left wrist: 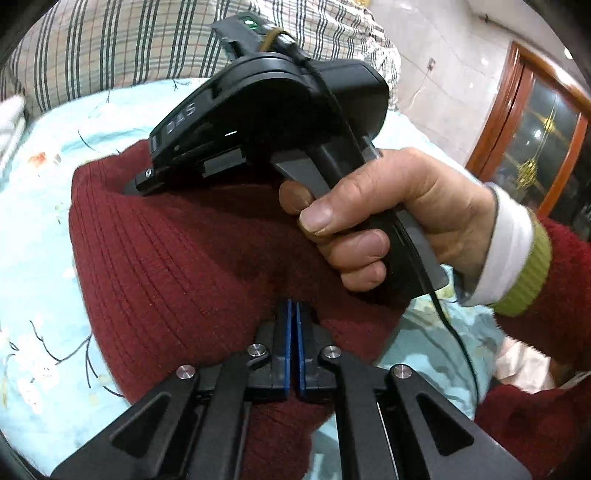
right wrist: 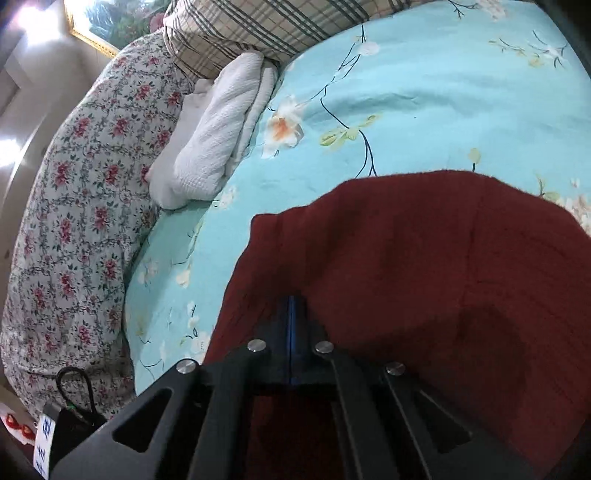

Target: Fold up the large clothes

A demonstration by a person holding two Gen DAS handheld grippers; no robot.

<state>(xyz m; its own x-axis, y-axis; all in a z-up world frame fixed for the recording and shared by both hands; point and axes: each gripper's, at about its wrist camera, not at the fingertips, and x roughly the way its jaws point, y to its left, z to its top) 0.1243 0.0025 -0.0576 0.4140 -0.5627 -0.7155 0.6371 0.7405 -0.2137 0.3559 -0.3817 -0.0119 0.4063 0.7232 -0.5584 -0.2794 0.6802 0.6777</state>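
Gripping the right gripper's handle, a hand (left wrist: 388, 218) hovers over the red sweater (left wrist: 192, 258).

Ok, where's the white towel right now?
In the right wrist view, the white towel lies upper left on the blue sheet, between the plaid pillow and the flowered quilt.

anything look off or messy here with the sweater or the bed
Nothing stands out. The dark red sweater lies bunched on the blue floral sheet, as expected mid-fold, with both tools shut at its edge. No spills or damage show.
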